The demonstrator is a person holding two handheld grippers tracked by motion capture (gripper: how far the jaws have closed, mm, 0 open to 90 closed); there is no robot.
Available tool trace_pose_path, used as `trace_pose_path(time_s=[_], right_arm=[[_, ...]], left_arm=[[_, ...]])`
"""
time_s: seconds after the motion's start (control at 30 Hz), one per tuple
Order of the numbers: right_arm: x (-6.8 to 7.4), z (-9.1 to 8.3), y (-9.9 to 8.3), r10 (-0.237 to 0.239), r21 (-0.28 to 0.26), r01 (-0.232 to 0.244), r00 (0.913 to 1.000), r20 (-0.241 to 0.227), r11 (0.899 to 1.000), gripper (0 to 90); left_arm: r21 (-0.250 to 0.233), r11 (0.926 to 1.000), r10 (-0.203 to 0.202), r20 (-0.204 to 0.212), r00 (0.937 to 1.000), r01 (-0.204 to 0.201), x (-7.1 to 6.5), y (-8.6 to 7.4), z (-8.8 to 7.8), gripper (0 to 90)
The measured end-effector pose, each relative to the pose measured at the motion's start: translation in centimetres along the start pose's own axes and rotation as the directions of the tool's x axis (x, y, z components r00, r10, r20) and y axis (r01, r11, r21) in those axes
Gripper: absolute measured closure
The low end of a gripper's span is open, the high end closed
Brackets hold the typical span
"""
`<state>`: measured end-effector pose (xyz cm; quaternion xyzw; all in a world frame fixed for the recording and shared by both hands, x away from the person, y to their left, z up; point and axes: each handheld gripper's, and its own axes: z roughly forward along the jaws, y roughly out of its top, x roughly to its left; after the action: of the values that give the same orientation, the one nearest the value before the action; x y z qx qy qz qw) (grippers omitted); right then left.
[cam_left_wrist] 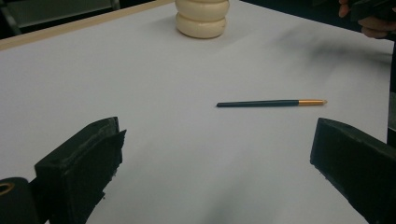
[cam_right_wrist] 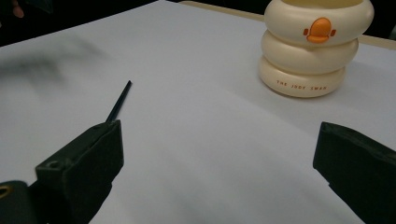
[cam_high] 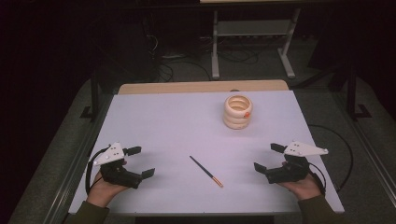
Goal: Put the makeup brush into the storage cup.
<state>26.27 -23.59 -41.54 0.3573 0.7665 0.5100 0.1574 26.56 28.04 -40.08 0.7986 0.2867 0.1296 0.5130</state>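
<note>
Pen (cam_high: 206,171) lies flat on table (cam_high: 154,126), midway between grippers, untouched. Left gripper (cam_high: 140,162) and right gripper (cam_high: 266,157) both spread wide, empty. Holder (cam_high: 237,111) stands far, well apart. Pickup and placing remain, likely.

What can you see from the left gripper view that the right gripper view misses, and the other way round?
The left gripper view takes in the whole dark pencil, down to its gold band and pale tip, plus the person's other hand at the top right corner. The right gripper view catches the orange duck bill and the small lettering on the cream ringed holder, while the pencil's lower part is hidden behind a jaw there. Both look across the white table at that holder, which stands upright, and in each the hand-held gripper's own two black jaws stand wide apart with nothing between them.
</note>
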Motion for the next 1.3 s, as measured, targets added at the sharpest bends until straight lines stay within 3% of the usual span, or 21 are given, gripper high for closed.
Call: trace_pose_path(time_s=[1.3], right_arm=[[-0.3, -0.1, 0.1, 0.002, -0.015, -0.002, 1.0, 0.007, 1.0, 1.1]], left_arm=[[-0.027, 0.9995, 0.019, 0.037, 0.9991, -0.018, 0.2, 2.2, 1.7, 1.8]])
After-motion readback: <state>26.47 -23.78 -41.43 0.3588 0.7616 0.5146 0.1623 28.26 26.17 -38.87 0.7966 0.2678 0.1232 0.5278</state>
